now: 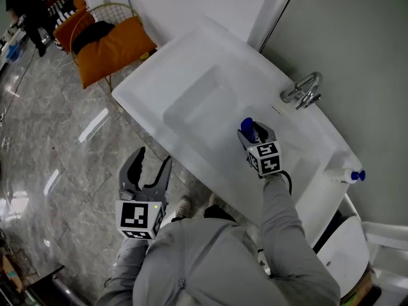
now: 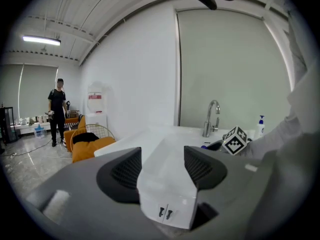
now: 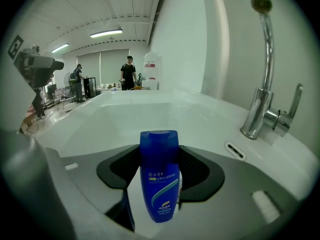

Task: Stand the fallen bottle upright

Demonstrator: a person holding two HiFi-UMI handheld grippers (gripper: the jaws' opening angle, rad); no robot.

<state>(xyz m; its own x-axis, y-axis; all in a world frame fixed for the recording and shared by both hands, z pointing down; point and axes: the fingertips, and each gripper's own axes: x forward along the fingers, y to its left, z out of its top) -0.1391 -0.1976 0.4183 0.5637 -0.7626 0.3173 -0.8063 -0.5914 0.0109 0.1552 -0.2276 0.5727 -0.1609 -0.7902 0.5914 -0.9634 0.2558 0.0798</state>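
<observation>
Sink [image 1: 143, 88]: white | bottle [image 3: 159, 184]: blue, contents unclear | holder: right gripper [image 1: 254, 132]

Even, cool indoor light comes from ceiling strip lamps [image 2: 41, 40]. The polished floor [image 1: 57, 139] throws bright glare streaks. Both gripper views bend strongly toward dark, rounded corners. Close foreground parts look soft, and shadows are faint.
</observation>
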